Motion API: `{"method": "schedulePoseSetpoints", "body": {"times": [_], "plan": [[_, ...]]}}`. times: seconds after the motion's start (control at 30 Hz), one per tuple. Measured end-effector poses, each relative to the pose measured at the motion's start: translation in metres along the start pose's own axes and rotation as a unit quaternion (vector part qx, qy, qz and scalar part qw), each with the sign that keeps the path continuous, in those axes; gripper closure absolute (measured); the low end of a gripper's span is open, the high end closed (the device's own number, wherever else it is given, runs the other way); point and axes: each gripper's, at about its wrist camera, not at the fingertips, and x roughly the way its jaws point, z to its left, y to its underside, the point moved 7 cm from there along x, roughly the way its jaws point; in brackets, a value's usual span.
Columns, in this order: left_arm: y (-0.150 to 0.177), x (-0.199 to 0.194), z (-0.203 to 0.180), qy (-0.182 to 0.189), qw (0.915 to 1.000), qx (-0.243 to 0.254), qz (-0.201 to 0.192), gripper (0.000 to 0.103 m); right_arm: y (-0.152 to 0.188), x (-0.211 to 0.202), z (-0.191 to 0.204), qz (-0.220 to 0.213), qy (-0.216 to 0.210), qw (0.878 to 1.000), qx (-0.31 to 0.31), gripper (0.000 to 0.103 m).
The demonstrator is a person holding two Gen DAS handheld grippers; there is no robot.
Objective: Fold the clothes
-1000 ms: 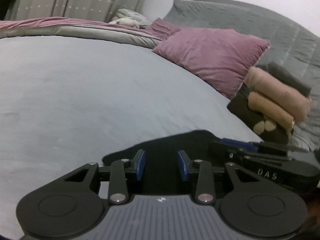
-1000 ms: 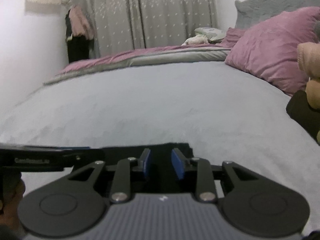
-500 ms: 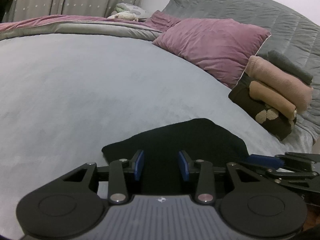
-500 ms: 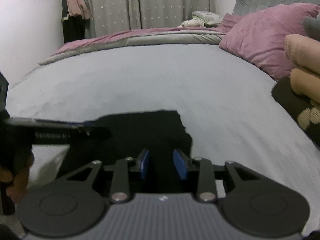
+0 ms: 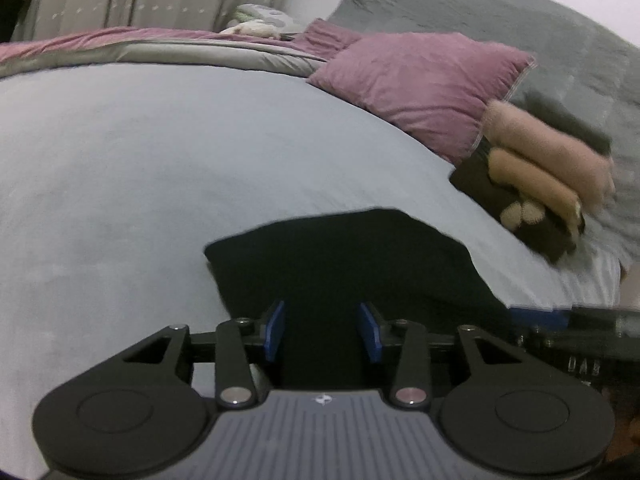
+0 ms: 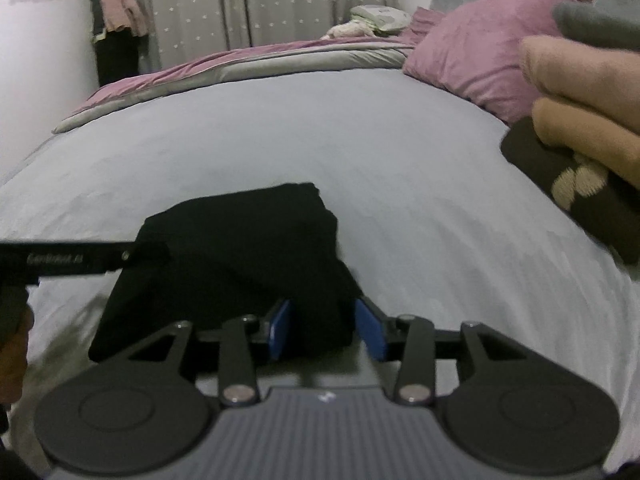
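Note:
A folded black garment (image 5: 340, 256) lies flat on the grey bedspread (image 5: 140, 168). My left gripper (image 5: 322, 330) hovers over its near edge. Its jaws are opening; black cloth shows between the blue pads (image 5: 274, 330), which do not press on it. In the right wrist view the same garment (image 6: 240, 248) sits just ahead of my right gripper (image 6: 325, 334). Those jaws are opening too, with the garment's near right corner between the pads but not pinched. The right gripper (image 5: 560, 320) shows at the left view's right edge, and the left gripper (image 6: 80, 258) at the right view's left edge.
A stack of folded clothes (image 5: 540, 168) in beige, dark brown and grey lies to the right by a purple pillow (image 5: 420, 84). A grey headboard (image 5: 480, 8) rises behind. A folded duvet (image 6: 240, 64) crosses the far end, before curtains (image 6: 260, 0). A hand (image 6: 16, 344) holds the left gripper.
Both grippers have drawn back along the bed, so much more of the black garment now shows ahead of them. Both pairs of jaws stand wider apart than before.

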Motion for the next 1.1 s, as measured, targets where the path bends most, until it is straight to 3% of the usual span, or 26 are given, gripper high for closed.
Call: {"method": "schedulePoseSetpoints", "body": {"times": [0.33, 0.37, 0.43, 0.57, 0.63, 0.83, 1.1], "plan": [[0.024, -0.017, -0.031, -0.017, 0.9883, 0.14, 0.057, 0.047, 0.002, -0.009, -0.015, 0.01, 0.018, 1.0, 0.012, 0.045], [0.025, -0.018, -0.033, -0.013, 0.9866, 0.148, 0.067, 0.044, 0.001, -0.01, -0.016, 0.011, 0.018, 1.0, 0.015, 0.044], [0.028, -0.021, -0.036, -0.002, 0.9828, 0.162, 0.089, 0.038, -0.001, -0.014, -0.019, 0.014, 0.014, 1.0, 0.024, 0.03], [0.036, -0.03, -0.036, 0.035, 0.974, 0.172, 0.144, 0.033, -0.006, -0.02, -0.024, 0.02, -0.003, 0.999, 0.046, 0.024], [0.034, -0.036, -0.03, 0.05, 0.9743, 0.159, 0.151, 0.033, -0.01, -0.02, -0.027, 0.025, -0.018, 0.998, 0.059, 0.022], [0.019, -0.034, 0.005, 0.074, 0.9844, 0.017, 0.158, 0.031, -0.017, -0.012, -0.037, 0.049, -0.078, 0.989, 0.112, 0.022], [0.013, -0.02, 0.041, 0.098, 0.9744, -0.135, 0.151, 0.032, -0.016, 0.02, -0.058, 0.095, -0.134, 0.965, 0.204, 0.028]]}}
